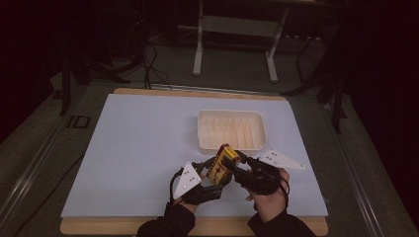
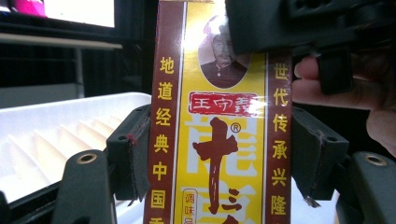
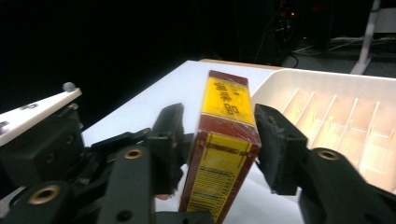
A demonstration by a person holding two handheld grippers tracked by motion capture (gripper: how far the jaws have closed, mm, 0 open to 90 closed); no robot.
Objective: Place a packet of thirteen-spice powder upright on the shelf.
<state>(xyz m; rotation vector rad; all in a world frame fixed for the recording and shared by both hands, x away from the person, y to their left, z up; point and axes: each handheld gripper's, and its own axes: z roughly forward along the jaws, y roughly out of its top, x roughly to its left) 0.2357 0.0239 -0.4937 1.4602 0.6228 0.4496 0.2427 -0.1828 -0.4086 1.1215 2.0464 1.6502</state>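
One spice box (image 1: 222,163): left tongs (image 1: 213,174) clamp it; right tongs (image 1: 236,163) straddle it; one tray (image 1: 230,143).

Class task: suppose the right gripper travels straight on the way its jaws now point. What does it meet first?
The yellow and dark red cardboard box, already standing between the jaws of the right gripper. Beyond it probably comes the ribbed white plastic tray, though depth is hard to judge.

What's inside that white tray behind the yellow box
The white tray shows pale ribbed ridges along its floor and no loose items on the part in view. Its near edge is covered by the yellow box, so anything lying there cannot be seen.
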